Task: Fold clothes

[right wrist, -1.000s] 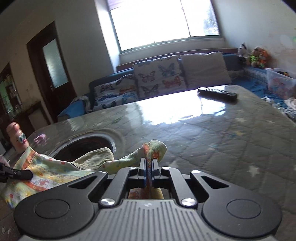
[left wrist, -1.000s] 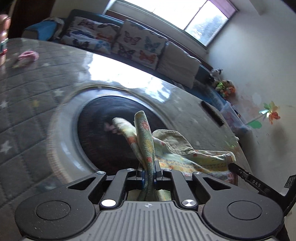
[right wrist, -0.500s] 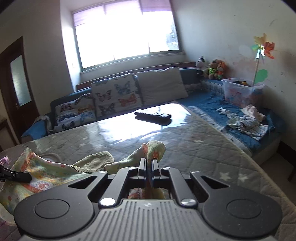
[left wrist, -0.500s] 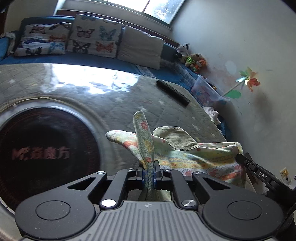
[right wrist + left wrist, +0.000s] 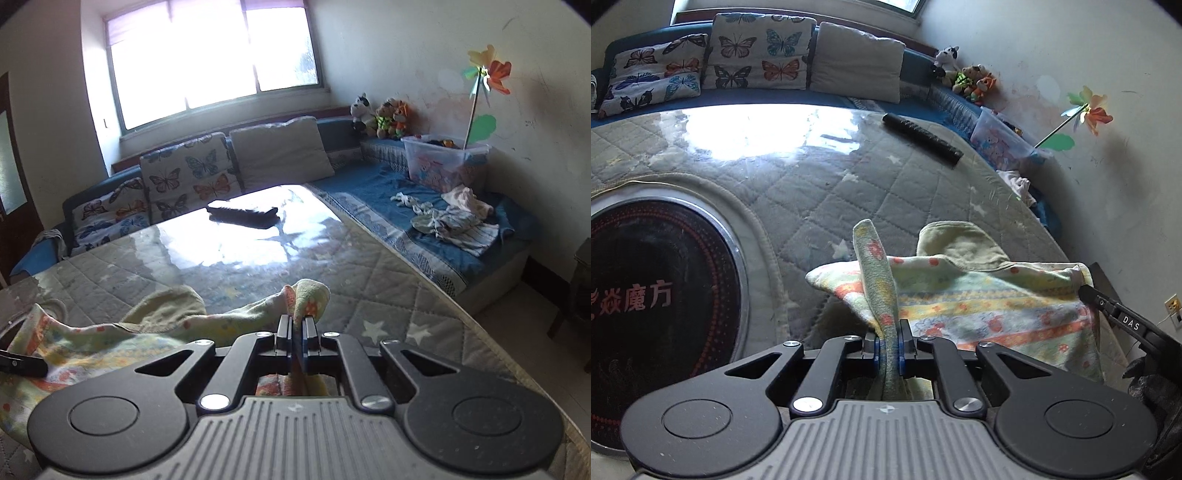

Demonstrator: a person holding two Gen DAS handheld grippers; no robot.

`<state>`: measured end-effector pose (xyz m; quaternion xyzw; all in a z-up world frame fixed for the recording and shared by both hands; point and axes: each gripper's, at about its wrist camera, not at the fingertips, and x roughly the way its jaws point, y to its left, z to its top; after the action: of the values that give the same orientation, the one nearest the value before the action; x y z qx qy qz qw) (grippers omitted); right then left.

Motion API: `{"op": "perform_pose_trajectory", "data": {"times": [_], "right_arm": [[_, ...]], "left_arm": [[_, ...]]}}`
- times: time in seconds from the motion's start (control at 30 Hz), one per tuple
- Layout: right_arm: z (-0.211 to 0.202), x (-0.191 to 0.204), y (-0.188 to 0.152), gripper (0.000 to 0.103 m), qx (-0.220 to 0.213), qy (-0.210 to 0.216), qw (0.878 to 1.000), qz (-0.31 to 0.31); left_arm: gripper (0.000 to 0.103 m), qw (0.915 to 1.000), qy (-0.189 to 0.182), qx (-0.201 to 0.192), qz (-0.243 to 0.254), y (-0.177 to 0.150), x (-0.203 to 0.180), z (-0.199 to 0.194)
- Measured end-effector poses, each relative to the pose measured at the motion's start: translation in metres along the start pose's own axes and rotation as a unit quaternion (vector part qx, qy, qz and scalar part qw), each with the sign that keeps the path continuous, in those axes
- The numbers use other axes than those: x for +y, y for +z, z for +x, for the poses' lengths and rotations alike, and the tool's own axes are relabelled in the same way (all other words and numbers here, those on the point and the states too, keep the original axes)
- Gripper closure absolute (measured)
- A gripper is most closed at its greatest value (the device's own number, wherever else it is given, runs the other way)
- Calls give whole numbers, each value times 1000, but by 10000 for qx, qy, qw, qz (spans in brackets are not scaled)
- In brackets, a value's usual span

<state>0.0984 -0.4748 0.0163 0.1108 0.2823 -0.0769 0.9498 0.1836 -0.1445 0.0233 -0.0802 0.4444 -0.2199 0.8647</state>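
Both pinch garment [image 5: 979, 295]: left gripper [image 5: 888, 341] jaws just easing, fabric between; right gripper [image 5: 296, 328] clenched; keep edge taut, lay flat ahead

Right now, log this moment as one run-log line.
step: fold in progress | left gripper: jaws just opening slightly, patterned baby garment between them | right gripper: shut on garment edge | surface: quilted table cover

Daylight flooding through the blown-out window [image 5: 214, 62] at twelve o'clock, white glare across the glossy table cover [image 5: 757, 136], pinwheel [image 5: 487, 74] shadow on the wall at two o'clock, heavy fisheye bending, dark vignetted corners, foreground slightly soft
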Motion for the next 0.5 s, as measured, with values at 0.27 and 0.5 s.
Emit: {"op": "perform_pose_trajectory", "data": {"times": [0.27, 0.5], "right_arm": [[-1, -4, -3, 93, -18, -253, 9996, 80], [12, 25, -1, 93, 168, 447, 9988, -69]], "left_arm": [[60, 9989, 312, -325, 111, 9, 4, -12], [65, 9984, 29, -368, 432, 21, -15, -7]]}}
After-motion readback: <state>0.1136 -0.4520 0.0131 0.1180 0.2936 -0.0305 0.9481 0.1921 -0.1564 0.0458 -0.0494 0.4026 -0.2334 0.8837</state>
